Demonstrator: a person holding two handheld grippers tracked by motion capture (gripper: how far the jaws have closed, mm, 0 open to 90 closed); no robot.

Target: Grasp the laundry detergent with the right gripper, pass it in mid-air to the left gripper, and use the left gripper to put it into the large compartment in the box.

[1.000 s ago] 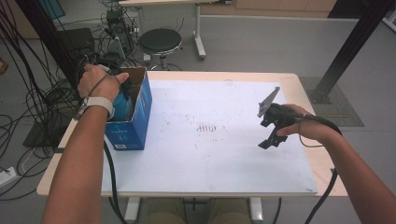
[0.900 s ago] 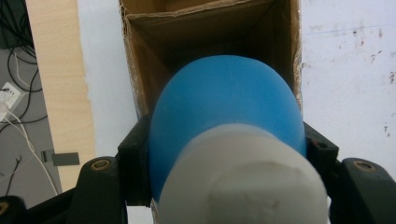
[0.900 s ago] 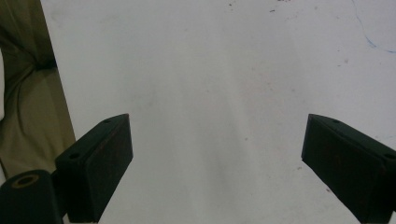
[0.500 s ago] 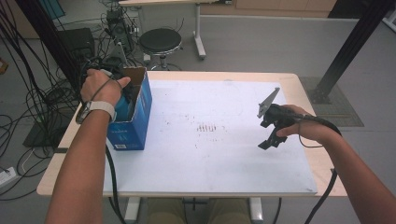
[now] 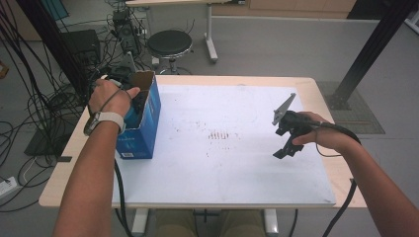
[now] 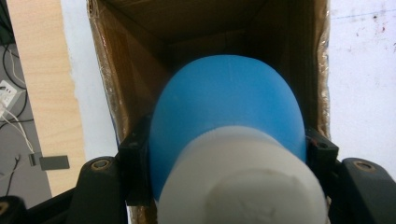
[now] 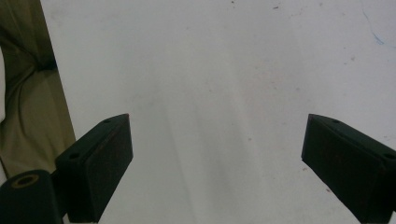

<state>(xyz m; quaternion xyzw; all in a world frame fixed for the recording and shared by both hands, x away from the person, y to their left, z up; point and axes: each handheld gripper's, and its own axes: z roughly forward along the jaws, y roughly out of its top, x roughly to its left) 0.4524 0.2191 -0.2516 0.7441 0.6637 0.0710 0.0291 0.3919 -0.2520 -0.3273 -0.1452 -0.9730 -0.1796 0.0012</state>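
Box (image 6: 140,70) w/ blue bottle (image 6: 229,107) inside, clamped by left gripper (image 6: 229,154) fingers; right gripper (image 7: 217,163) fingers wide, empty.

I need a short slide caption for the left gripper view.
Left tool grips a blue bottle with white cap above an open cardboard box.

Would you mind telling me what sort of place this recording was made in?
Most likely a lab or workshop set up for recording: loose cables trail over the grey floor, a round black stool stands behind the white-topped table, and a black metal frame post rises nearby.
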